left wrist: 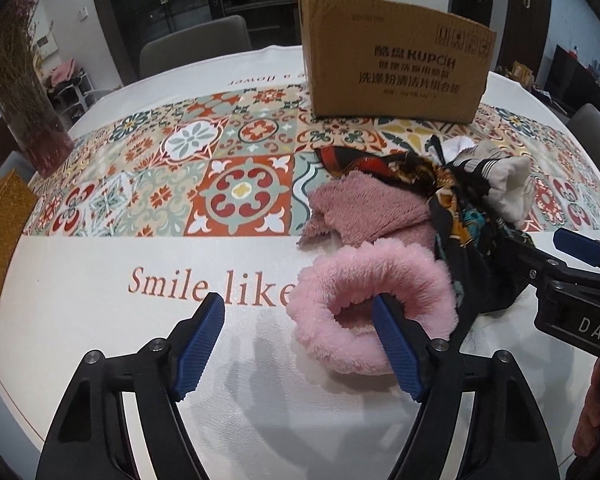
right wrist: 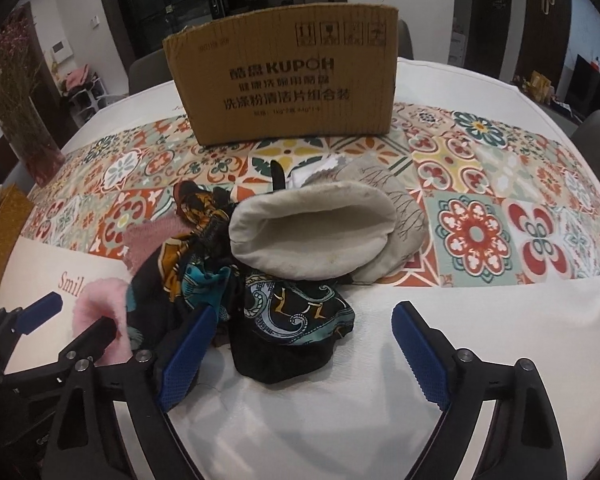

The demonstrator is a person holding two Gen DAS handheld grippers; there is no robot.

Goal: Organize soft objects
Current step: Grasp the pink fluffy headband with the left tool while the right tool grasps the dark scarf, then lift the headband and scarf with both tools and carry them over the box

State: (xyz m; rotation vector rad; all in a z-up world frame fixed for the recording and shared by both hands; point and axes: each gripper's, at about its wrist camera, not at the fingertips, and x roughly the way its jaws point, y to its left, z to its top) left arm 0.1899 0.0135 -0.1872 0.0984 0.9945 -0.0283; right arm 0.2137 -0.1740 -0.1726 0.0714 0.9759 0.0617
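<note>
The left wrist view shows the left claw (left wrist: 298,344) low over the white tablecloth (left wrist: 100,240), its two blue fingers wide apart and holding nothing. Its right finger (left wrist: 396,344) pokes into the hole of a fluffy pink ring (left wrist: 364,280), which hides part of the red words — only "Smile like" can be read. Just past the ring lies a dusty pink towel (left wrist: 364,208). To the right of that is a dark scarf (left wrist: 456,200) with bright patterns, partly tucked under a cream mitt (left wrist: 508,184). A small white thing peeks out behind the pile, too hidden to name. Far ahead stands a cardboard box (left wrist: 396,64) that says "KUPOH", with Chinese writing under it. More words run upside down on the far cloth, and the box cuts them off. The other claw comes in from the right edge, showing the letters "DAS" before the picture ends.

In the right wrist view, the right claw (right wrist: 300,344) is open too and holds nothing. Its left finger (right wrist: 184,356) is right beside the scarf (right wrist: 284,312) — I cannot tell if they touch. The mitt (right wrist: 308,236) sits just ahead, its open mouth facing the claw. The box (right wrist: 284,76) stands farther ahead. The left claw (right wrist: 76,316) shows at the left, by the pink ring (right wrist: 100,296).
</note>
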